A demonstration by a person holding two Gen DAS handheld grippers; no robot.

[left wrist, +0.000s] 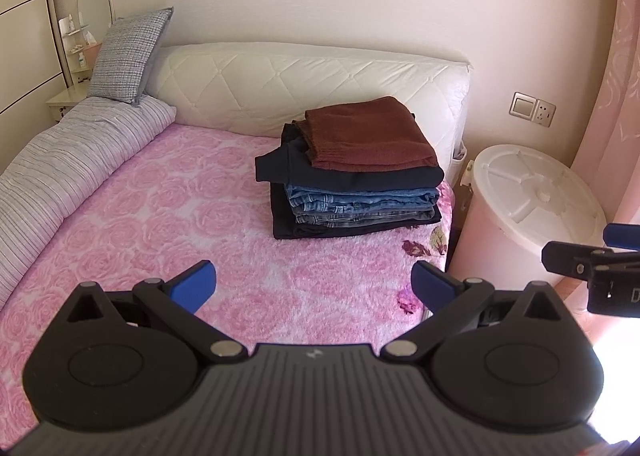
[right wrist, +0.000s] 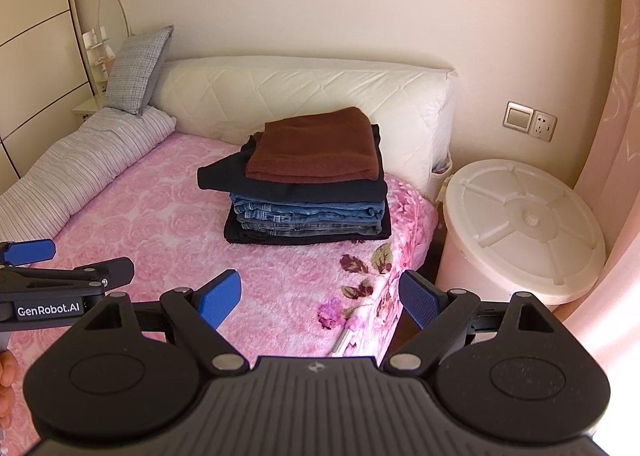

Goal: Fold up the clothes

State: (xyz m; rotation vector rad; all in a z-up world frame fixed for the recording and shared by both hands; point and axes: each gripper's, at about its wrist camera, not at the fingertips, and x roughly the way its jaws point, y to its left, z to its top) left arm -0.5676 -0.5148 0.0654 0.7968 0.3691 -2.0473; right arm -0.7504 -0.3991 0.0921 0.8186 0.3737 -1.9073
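Both claws gape above folded clothes (left wrist: 352, 171) stacked squarely, maroon uppermost.

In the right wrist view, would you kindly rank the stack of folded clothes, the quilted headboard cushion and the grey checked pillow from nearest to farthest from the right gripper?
From the right gripper, open and empty over the pink bedspread:
1. Stack of folded clothes, straight ahead, mid-bed.
2. Quilted headboard cushion, directly behind the stack, against the wall.
3. Grey checked pillow, far left corner, propped upright.
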